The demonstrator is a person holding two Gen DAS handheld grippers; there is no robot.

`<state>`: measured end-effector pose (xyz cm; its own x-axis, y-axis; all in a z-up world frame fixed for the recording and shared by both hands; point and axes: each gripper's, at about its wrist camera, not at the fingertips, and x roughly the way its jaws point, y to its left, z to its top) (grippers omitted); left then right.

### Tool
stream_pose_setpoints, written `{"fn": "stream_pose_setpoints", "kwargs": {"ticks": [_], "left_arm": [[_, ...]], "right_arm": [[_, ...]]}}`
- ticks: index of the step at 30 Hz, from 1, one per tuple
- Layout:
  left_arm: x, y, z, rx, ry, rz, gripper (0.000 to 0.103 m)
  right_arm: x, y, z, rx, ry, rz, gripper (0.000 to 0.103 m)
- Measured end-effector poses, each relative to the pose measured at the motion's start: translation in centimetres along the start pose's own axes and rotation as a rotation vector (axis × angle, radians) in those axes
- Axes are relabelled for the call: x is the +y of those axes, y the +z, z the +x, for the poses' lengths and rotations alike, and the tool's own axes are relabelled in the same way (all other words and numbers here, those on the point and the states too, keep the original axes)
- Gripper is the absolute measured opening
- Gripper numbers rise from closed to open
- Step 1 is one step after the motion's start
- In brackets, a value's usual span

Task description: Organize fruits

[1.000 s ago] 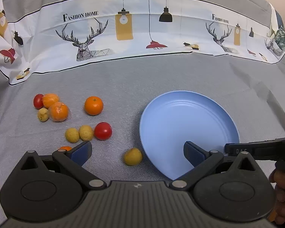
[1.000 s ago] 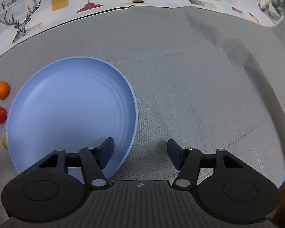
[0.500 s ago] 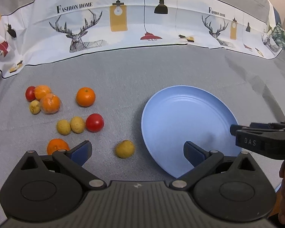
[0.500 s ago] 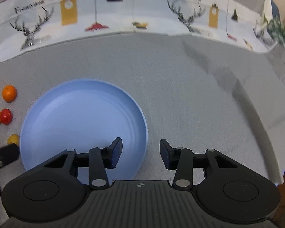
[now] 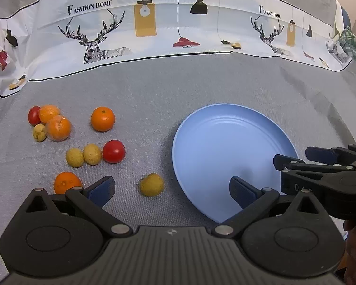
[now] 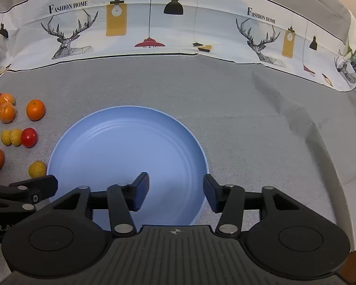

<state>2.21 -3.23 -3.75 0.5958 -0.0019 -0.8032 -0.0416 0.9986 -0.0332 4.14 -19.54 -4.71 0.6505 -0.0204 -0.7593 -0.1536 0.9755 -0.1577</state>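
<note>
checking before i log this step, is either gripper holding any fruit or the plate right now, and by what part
Nothing is held. The left gripper and the right gripper are both open and empty; the blue plate lies bare.

Surface: table under a grey cloth point(image 5: 154, 90) with a white printed border (deer, lamps, "FASHION HOME") along the far edge. Blue plate point(image 5: 225, 142) lies flat on the cloth, right of centre in the left wrist view. Left of the plate, loose on the cloth: four oranges, e.g. a lone one point(image 5: 102, 119); two red tomatoes, one point(image 5: 114, 151) touching a pair of small yellow fruits point(image 5: 83, 156); another yellow fruit point(image 5: 152, 184) just beside the plate rim; a fourth in the far cluster.
</note>
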Motion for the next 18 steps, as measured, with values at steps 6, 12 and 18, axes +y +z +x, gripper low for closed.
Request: {"fn": "stream_pose_setpoints", "kwargs": {"ticks": [6, 12, 18], "left_arm": [[-0.35, -0.1, 0.21, 0.001, -0.005, 0.01, 0.103], [-0.37, -0.11, 0.3, 0.003, -0.005, 0.01, 0.103], [-0.45, -0.13, 0.39, 0.005, -0.004, 0.011, 0.103]], "right_arm": [[0.14, 0.33, -0.18, 0.001, -0.025, -0.006, 0.065], [0.09, 0.48, -0.09, 0.008, -0.032, 0.005, 0.066], [-0.07, 0.04, 0.05, 0.017, -0.044, -0.006, 0.066]]}}
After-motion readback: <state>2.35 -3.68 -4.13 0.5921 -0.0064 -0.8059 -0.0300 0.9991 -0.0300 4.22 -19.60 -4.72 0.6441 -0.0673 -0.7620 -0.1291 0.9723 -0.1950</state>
